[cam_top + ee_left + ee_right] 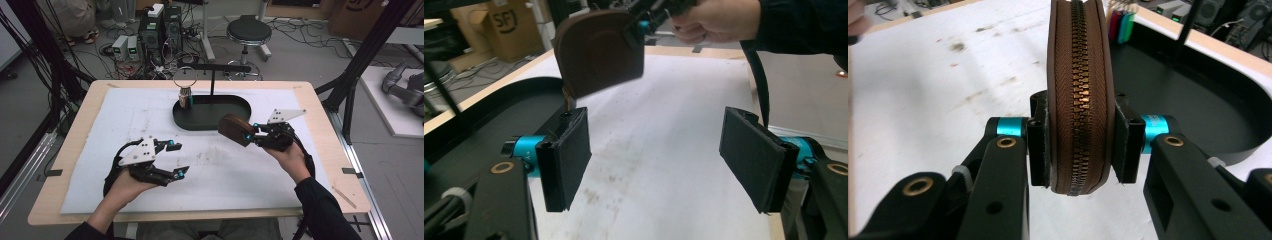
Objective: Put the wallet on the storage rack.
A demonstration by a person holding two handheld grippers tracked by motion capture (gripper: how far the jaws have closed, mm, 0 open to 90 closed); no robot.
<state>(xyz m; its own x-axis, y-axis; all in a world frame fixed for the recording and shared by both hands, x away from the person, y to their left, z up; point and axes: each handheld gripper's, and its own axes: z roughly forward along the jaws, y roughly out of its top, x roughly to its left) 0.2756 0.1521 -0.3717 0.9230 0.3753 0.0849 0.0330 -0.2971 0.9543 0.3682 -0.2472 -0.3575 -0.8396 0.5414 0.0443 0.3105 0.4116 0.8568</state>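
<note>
Brown zipped pouch (235,129) right of centre in the high view, clamped edge-on in the right gripper (254,134), lifted above the white mat (225,175) near the black tray (210,116). Left gripper (176,159) lower left, jaws wide apart, nothing between. Risk: thin hold on smooth leather, could slip or swing down onto the tray rim.

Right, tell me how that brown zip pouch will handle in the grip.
The brown zip pouch probably keeps its shape: it stands upright between the right gripper pads. Likely light, held out by one end. Its smooth leather-like sides may slip.
</note>
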